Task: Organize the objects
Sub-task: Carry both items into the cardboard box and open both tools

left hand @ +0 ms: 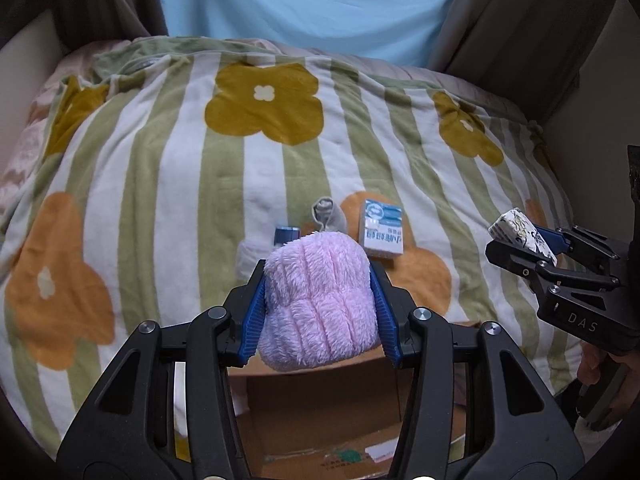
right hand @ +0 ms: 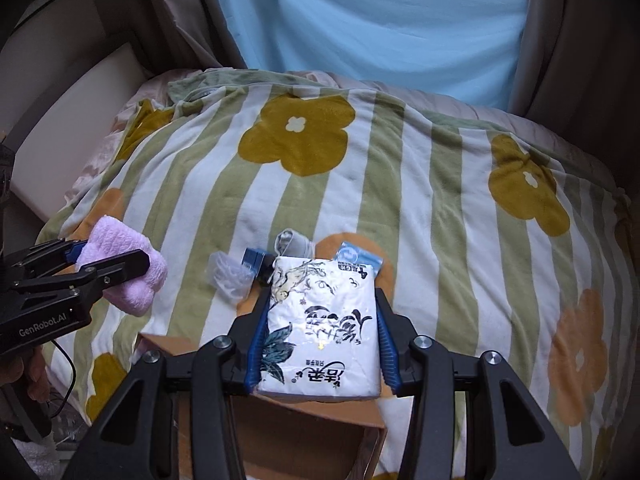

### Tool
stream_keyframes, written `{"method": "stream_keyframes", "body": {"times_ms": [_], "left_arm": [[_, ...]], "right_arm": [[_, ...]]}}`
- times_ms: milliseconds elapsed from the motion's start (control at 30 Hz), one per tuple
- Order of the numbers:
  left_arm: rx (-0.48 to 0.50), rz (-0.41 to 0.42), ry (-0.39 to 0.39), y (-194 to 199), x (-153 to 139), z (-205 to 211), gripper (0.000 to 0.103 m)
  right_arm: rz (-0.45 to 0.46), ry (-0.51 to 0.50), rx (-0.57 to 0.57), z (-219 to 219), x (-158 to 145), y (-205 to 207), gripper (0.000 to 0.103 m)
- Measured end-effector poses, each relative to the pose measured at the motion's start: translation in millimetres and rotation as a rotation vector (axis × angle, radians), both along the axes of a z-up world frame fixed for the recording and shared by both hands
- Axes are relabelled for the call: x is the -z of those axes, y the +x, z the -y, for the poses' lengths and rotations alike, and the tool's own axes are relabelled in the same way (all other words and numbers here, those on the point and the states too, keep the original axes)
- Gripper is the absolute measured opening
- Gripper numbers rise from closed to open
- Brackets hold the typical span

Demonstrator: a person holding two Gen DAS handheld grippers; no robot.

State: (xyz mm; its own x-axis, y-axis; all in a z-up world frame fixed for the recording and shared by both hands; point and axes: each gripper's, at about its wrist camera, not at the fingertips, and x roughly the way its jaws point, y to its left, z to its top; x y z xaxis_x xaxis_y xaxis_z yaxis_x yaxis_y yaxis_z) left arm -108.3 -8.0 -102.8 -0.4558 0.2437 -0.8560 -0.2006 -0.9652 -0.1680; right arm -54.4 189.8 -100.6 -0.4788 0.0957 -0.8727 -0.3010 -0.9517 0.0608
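Pink and fluffy, the folded towel sat clamped in the left gripper, its jaws pressing both sides, while the right gripper squeezed a tissue pack lengthwise along its fingers — both held above the open cardboard box lying directly below and nearer than the jaws' tips, at the bed's near edge. Only the right view showed a clear plastic bag on the striped blanket; the left view showed the small box's face plainly.

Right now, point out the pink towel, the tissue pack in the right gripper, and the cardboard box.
pink towel point(left hand: 320, 300), left wrist view, middle of its fluffy face.
tissue pack point(right hand: 324, 320), right wrist view, middle of its printed wrapper.
cardboard box point(left hand: 320, 404), left wrist view, inner wall under the towel.
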Motion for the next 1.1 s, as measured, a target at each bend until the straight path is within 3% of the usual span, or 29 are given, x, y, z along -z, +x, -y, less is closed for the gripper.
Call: {"method": "stream_keyframes", "body": {"times_ms": [233,500,667,867,933,967,1000,1033,1067,1100], "left_arm": [[-0.03,0.064,0.006,70.4,47.0,-1.2,0.044],[-0.034,0.115,-0.018,106.1,116.7,-3.2,0.044],[-0.04,0.138,-0.028,108.4,131.4,-2.0,0.044],[-0.056,0.13,-0.043,108.2,126.2,0.1,0.045],[-0.052,0.139,-0.043,107.4,125.5,-0.3,0.055],[-0.054,0.146,-0.053,106.4,125.4,-0.3,0.078],[-0.055,0.148,-0.066,106.2,125.3,-0.1,0.101],[-0.054,0.136,-0.064,108.2,123.3,0.8,0.102],[-0.053,0.126,-0.055,110.2,120.7,2.5,0.103],[-0.055,0.128,-0.048,111.4,119.3,4.3,0.103]], "right_arm": [[0.062,-0.068,-0.008,27.2,47.8,53.8,0.043],[0.087,-0.157,0.053,45.8,117.9,78.6,0.043],[0.069,-0.132,0.044,51.9,124.0,76.9,0.043],[0.074,-0.135,0.092,45.4,125.5,75.0,0.043],[0.068,-0.143,0.103,43.2,125.3,75.0,0.044],[0.074,-0.148,0.108,42.0,126.1,74.9,0.049],[0.08,-0.148,0.115,41.0,126.8,75.2,0.06],[0.088,-0.158,0.119,40.2,127.9,75.7,0.07],[0.101,-0.17,0.123,39.3,129.7,76.9,0.09],[0.106,-0.179,0.13,38.6,130.4,78.6,0.096]]}}
